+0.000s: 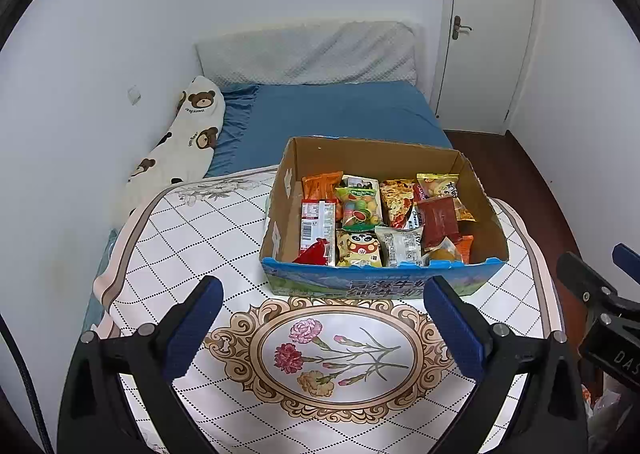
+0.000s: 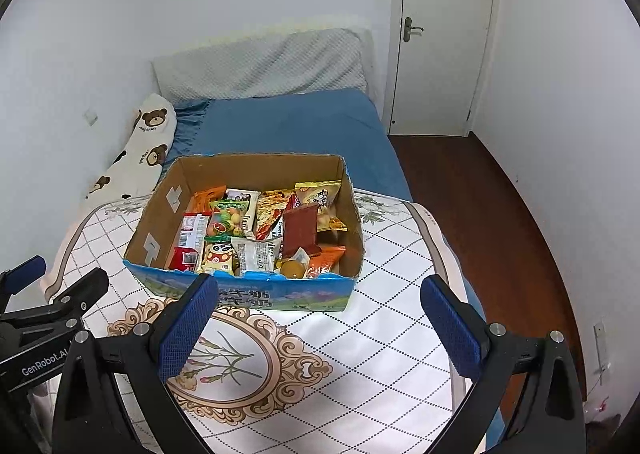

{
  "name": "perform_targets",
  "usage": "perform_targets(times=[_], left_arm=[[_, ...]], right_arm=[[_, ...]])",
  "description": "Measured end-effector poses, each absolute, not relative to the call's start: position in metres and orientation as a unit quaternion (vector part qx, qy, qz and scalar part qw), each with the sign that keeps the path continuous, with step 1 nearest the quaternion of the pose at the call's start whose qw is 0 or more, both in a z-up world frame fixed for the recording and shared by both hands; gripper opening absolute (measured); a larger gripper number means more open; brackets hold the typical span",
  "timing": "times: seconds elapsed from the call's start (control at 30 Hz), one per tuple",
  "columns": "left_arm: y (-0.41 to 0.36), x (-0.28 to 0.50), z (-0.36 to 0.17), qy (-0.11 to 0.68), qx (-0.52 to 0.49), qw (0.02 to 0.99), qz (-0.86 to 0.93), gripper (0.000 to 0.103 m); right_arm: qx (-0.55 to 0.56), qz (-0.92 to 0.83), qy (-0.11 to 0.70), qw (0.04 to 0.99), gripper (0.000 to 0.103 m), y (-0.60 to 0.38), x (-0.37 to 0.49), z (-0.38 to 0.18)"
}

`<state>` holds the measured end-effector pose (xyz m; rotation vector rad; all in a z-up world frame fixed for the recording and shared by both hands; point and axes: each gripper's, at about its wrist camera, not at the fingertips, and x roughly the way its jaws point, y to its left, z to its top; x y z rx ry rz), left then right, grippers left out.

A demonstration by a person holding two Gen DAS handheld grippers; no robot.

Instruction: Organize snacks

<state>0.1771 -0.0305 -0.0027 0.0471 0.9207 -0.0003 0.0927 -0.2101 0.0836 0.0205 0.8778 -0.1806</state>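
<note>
The open-topped cardboard box with a blue printed front [image 1: 384, 213], packed with snack packets [image 1: 360, 209], sits on a white floral-patterned tablecloth [image 1: 208, 238], long side facing both grippers. The left gripper [image 1: 320, 328] and right gripper [image 2: 316, 328] hover with fingers spread, empty. Behind lies a blue-sheeted bed [image 1: 336, 113] and a white door [image 2: 444, 33].

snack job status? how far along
Done: the snack packets all sit inside the cardboard box on the table; none lie outside it in view, though they are jumbled. In hand: nothing. Left hand-held gripper and right hand-held gripper both hover open, short of the box. Left: whether sorting is finished or not yet begun, the frames can't tell.
</note>
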Motion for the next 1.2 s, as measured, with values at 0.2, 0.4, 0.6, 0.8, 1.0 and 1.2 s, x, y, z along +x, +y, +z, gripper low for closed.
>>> perform_targets(times=[0.2,0.4,0.6,0.8,1.0,1.2], left_arm=[[-0.0314,0.1757,-0.0001,0.444,0.023,0.896,-0.003,0.103],[-0.0318,0.1741,0.0009,0.443,0.023,0.896,-0.003,0.103],[-0.0328,0.1714,0.0039,0.439,0.026,0.898,-0.004,0.103],[-0.0336,0.1702,0.0065,0.437,0.028,0.899,-0.007,0.103],[-0.0338,0.1694,0.0069,0.438,0.028,0.898,-0.008,0.103],[-0.0344,0.1693,0.007,0.438,0.028,0.899,-0.009,0.103]], right_arm=[[0.01,-0.087,0.426,0.901,0.103,-0.2086,0.0898,0.0832],[0.012,-0.086,0.427,0.9,0.103,-0.2082,0.0885,0.0836],[0.014,-0.087,0.427,0.9,0.103,-0.2083,0.0853,0.0854],[0.015,-0.088,0.425,0.901,0.103,-0.2086,0.0837,0.0874],[0.021,-0.089,0.425,0.901,0.103,-0.2107,0.0836,0.0905],[0.02,-0.09,0.424,0.901,0.103,-0.2107,0.0837,0.0906]])
